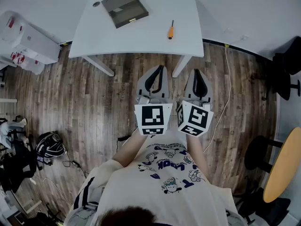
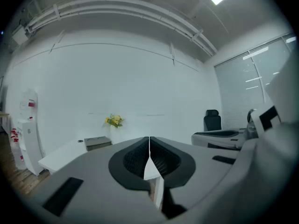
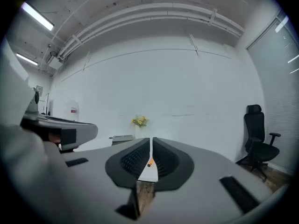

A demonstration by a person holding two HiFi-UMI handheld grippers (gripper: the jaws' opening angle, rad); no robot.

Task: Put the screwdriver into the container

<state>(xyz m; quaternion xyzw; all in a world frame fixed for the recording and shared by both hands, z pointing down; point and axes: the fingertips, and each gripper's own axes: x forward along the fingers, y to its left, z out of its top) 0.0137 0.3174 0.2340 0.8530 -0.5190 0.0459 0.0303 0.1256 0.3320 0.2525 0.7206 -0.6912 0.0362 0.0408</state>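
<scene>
An orange-handled screwdriver (image 1: 170,30) lies on the white table (image 1: 150,36), toward its right side. The grey box-like container (image 1: 125,8) sits at the table's far left part. Both grippers hang over the wooden floor, short of the table's near edge, side by side and pointing at it. My left gripper (image 1: 161,68) has its jaws closed together with nothing between them. My right gripper (image 1: 196,71) is likewise shut and empty. In the right gripper view the screwdriver (image 3: 149,163) shows far off, through the slit below the jaw tips, with the container (image 3: 122,138) to the left.
A white cabinet (image 1: 28,41) stands left of the table and a black backpack (image 1: 49,145) lies on the floor. Black office chairs (image 1: 284,67) and a round wooden tabletop (image 1: 284,166) are at the right. A cable (image 1: 226,93) trails over the floor. Yellow flowers (image 2: 114,121) stand behind the table.
</scene>
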